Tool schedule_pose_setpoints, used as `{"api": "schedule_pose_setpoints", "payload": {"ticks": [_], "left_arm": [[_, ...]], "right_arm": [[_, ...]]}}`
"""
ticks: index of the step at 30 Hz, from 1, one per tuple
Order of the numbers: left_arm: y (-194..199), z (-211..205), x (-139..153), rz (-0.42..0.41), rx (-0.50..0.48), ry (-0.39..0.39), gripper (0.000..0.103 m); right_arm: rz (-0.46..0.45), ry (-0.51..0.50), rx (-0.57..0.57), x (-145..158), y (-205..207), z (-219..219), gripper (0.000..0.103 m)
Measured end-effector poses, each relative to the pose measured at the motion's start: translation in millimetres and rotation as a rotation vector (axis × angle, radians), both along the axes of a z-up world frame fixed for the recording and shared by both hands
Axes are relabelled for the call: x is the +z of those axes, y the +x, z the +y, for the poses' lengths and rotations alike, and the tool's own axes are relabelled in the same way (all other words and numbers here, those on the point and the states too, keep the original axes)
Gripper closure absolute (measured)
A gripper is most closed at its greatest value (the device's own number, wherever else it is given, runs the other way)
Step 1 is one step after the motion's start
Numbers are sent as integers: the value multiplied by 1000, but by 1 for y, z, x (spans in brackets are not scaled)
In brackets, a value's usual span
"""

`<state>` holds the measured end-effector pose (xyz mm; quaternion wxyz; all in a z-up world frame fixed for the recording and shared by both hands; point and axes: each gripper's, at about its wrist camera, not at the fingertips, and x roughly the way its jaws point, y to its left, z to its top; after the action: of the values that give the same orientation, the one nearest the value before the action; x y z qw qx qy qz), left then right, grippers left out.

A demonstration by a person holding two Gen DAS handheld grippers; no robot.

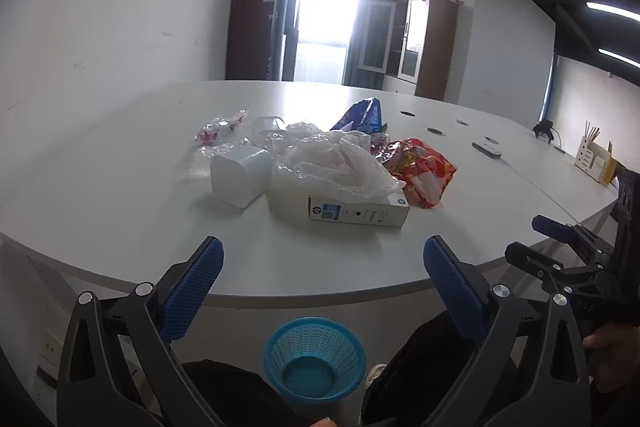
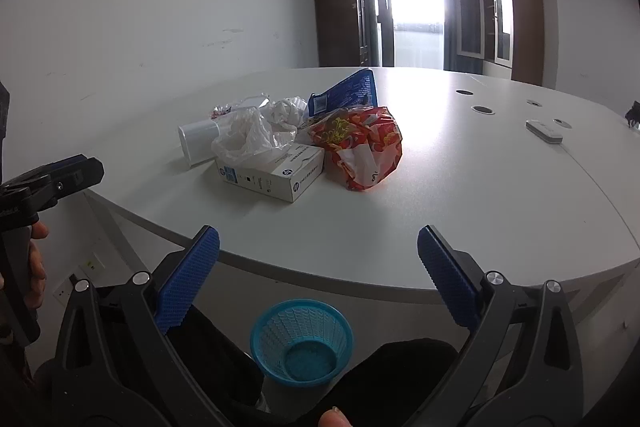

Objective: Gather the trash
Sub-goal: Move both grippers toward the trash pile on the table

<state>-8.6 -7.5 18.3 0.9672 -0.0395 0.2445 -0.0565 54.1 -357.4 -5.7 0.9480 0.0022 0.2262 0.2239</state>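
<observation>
Trash heap mid-desk: white HP cardboard box (image 1: 356,211) lying flat, crumpled clear plastic bag (image 1: 336,163) on top; red-orange foil wrapper (image 1: 420,171) touching box's right; white plastic cup (image 1: 239,177) on side, left; blue foil packet (image 1: 362,115) behind. Turquoise mesh plastic basket (image 1: 315,359) upright on floor, below desk edge.

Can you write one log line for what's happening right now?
left gripper: open, empty | right gripper: open, empty | trash pile: on table, untouched | blue basket: on floor, empty

Office meeting room: large conference table (image 1: 120,187) with cable grommets (image 1: 435,131), cabinets (image 1: 420,43)
</observation>
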Motion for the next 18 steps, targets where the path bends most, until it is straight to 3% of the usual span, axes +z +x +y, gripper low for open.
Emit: {"api": "schedule_pose_setpoints", "payload": {"ticks": [5,12,18], "left_arm": [[5,-2,-3,3,13,1,5],[10,-3,-2,-54,16,8,5],[32,3,-1,-20,30,-16,5]], "right_arm": [[16,26,9,-5,9,-1,8],[-11,19,-13,-6,23,-4,8],[-6,1,-7,-7,33,2,8]]}}
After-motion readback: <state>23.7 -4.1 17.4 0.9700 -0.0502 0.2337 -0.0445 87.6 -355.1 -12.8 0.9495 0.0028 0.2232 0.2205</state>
